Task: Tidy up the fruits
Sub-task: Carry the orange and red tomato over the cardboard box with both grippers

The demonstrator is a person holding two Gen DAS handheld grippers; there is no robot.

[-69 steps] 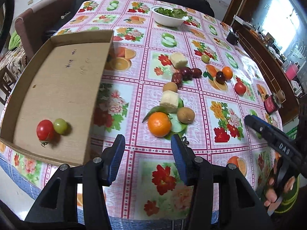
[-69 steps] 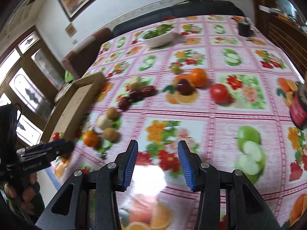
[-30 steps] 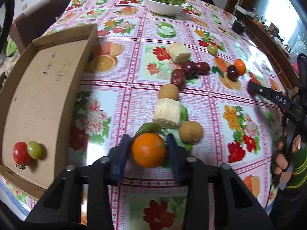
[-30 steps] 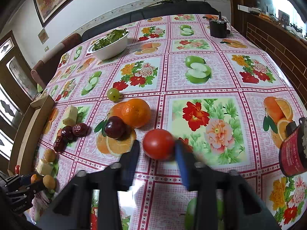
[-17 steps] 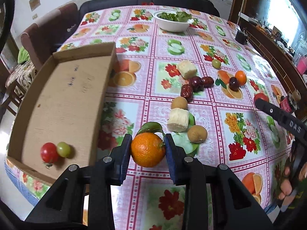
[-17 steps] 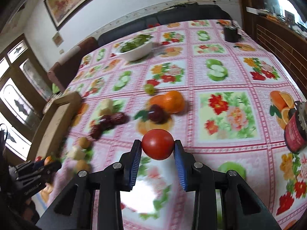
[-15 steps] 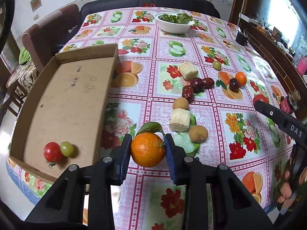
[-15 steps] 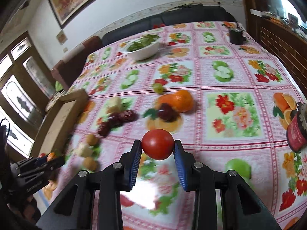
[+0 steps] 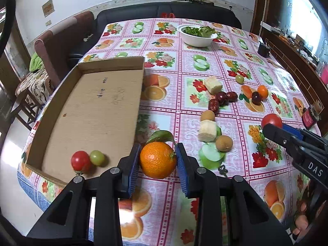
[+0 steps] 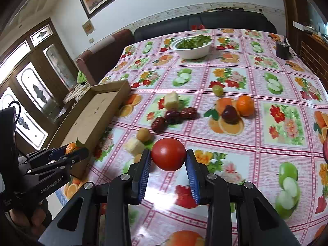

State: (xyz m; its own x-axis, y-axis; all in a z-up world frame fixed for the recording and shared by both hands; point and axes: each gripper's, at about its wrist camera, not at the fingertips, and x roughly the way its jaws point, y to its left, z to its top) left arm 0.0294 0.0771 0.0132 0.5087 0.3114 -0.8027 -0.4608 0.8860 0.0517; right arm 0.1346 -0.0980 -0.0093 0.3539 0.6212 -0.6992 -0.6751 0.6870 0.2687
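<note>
Orange [image 9: 158, 160] lifted in left tongs [image 9: 157, 167], tomato [image 10: 168, 154] right

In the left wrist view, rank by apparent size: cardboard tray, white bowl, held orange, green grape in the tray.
1. cardboard tray
2. held orange, which sits close to the camera, so it looks bigger than it is
3. white bowl, far off
4. green grape

On my right gripper [image 9: 272, 132], seen off to the right of my left one, white letters read "DAS". On my left gripper [image 10: 76, 153], seen left of my right one, the side reads "GenRobot.AI". Handwriting on the box [image 9: 98, 102] floor ahead-left is illegible.
</note>
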